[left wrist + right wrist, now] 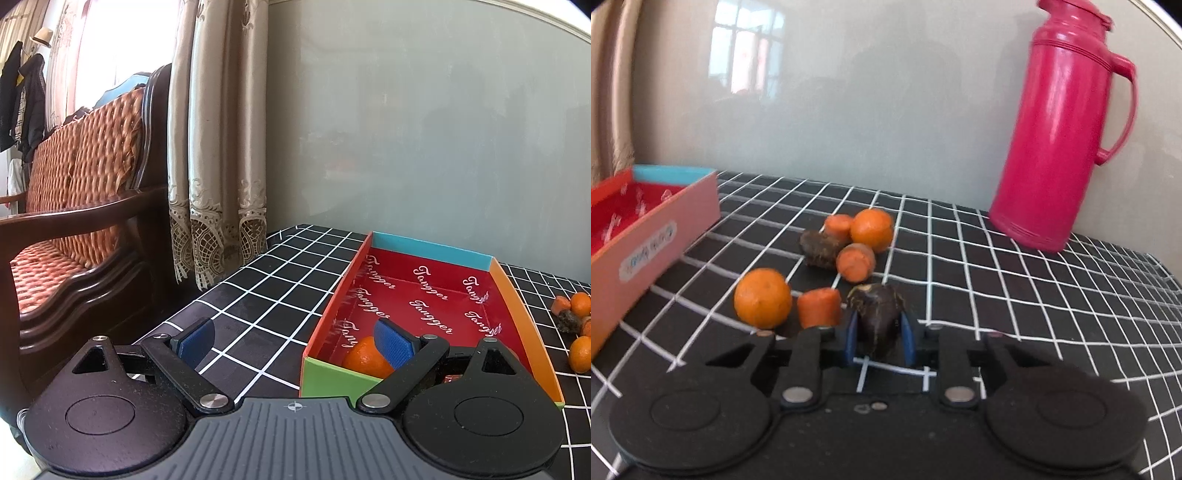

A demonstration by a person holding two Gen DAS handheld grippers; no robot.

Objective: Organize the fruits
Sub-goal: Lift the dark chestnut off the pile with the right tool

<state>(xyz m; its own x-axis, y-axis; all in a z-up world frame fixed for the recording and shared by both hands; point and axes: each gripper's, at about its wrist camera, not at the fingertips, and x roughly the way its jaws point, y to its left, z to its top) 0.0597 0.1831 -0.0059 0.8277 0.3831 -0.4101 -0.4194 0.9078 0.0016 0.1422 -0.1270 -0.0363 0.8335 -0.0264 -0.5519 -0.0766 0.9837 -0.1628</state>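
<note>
My left gripper (295,341) is open over the near left corner of the colourful cardboard box (428,249), which has a red inside. Its right pad (393,343) hangs inside the box, in front of an orange (364,356) lying on the box floor. My right gripper (879,325) is shut on a dark, rough vegetable piece (877,306) on the checked cloth. Beside it lie an orange (762,297) and a carrot piece (818,306). Further back are another orange (871,229), two carrot pieces (855,260) and a second dark piece (820,249).
A tall pink thermos jug (1063,129) stands at the back right against the wall. The box (657,236) is left of the pile. A wooden sofa (74,221) and curtains (218,147) lie beyond the table's left edge. Black grid cloth (258,280) covers the table.
</note>
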